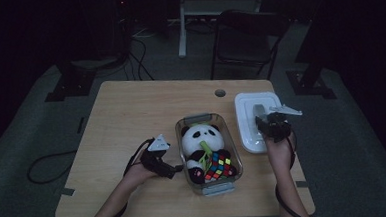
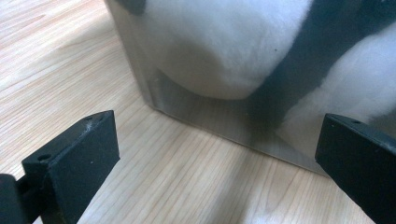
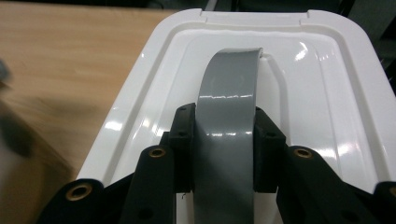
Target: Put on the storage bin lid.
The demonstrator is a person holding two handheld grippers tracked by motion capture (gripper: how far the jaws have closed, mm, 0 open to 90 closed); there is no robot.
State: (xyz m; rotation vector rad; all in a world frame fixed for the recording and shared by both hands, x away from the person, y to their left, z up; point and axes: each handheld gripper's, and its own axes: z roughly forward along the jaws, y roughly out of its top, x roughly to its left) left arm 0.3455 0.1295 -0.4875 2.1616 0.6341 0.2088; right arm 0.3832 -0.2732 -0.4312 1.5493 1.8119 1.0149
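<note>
A clear plastic box (image 1: pixel 231 136) sits at the middle of the table with a panda plush (image 1: pixel 199 136) and a colourful cube (image 1: pixel 219 166) inside. My left gripper (image 1: pixel 178 168) stands open just left of the box; in the left gripper view its jaws flank the box wall (image 2: pixel 201 112), with the panda (image 2: pixel 224 51) showing through it. A white lid (image 1: pixel 249 121) lies to the right of the box. My right gripper (image 1: pixel 268 123) is shut on the lid's grey handle (image 3: pixel 226 135), which runs between the two jaws over the white lid (image 3: pixel 322 93).
The wooden table (image 1: pixel 136 116) has a round cable hole (image 1: pixel 220 93) near its far edge. A dark chair (image 1: pixel 245 38) and a white stand (image 1: pixel 181 24) are beyond the table. Cables (image 1: pixel 49 166) lie on the floor at the left.
</note>
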